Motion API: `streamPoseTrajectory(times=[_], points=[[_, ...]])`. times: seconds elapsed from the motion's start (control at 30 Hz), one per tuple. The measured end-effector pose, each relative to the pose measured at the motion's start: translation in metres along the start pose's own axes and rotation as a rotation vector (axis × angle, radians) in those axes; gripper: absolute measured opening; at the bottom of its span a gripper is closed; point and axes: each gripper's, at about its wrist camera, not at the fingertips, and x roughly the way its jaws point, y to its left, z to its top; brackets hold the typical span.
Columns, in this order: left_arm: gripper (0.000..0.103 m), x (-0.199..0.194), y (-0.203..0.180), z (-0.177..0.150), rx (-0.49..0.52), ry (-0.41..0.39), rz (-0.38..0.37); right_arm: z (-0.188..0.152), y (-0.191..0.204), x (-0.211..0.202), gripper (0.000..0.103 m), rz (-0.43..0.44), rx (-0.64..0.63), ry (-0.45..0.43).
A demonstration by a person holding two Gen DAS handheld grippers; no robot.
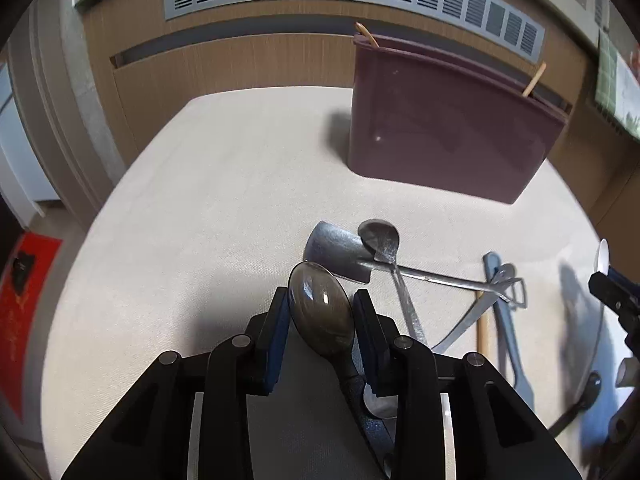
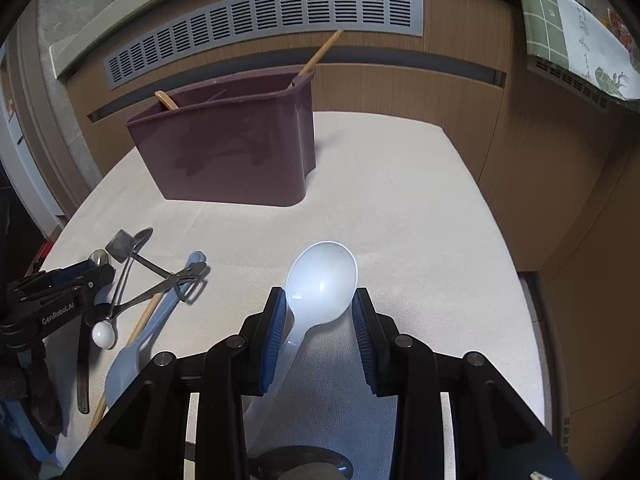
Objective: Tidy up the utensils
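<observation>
My left gripper [image 1: 321, 294] has a dark glossy spoon [image 1: 320, 308] between its blue pads, which touch the bowl on both sides; the handle runs back under the right finger. In the right wrist view my right gripper [image 2: 319, 294] is shut on a white plastic spoon [image 2: 324, 276], bowl forward, above the cloth. A maroon utensil holder [image 1: 440, 128] [image 2: 240, 156] stands at the back of the table with two wooden sticks [image 2: 320, 54] in it. Just ahead of the left gripper lie a metal scoop [image 1: 336, 252] and a metal spoon [image 1: 380, 236], crossed.
A cream cloth [image 1: 200, 200] covers the table. Between the two grippers lie a pale blue utensil [image 2: 136, 344], a wooden chopstick [image 2: 144, 316], a small white-bowled spoon [image 2: 103, 335] and a black-handled tool [image 2: 83, 364]. Wood-panelled cabinets with a grey vent [image 2: 260, 20] stand behind.
</observation>
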Motion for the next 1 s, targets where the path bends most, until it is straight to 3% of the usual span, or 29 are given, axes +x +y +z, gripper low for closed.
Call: streamPoseTrajectory(times=[0.3, 0.57, 0.7, 0.87, 1.0], points=[[0.032, -0.072, 0.018, 0.004, -0.043, -0.18, -0.151, 0.004, -0.002, -0.028, 0.031, 0.092, 0.011, -0.077], [0.032, -0.107, 0.017, 0.01, -0.048, -0.272, -0.172, 0.011, 0.002, -0.044, 0.031, 0.074, 0.014, -0.131], [0.032, -0.132, 0.009, 0.035, 0.002, -0.389, -0.167, 0.023, 0.001, -0.058, 0.031, 0.075, 0.027, -0.205], [0.032, -0.194, -0.005, 0.118, 0.058, -0.624, -0.245, 0.098, 0.003, -0.12, 0.031, 0.044, 0.004, -0.461], [0.032, -0.202, -0.009, 0.168, 0.057, -0.715, -0.27, 0.165, 0.003, -0.153, 0.031, 0.052, 0.022, -0.594]])
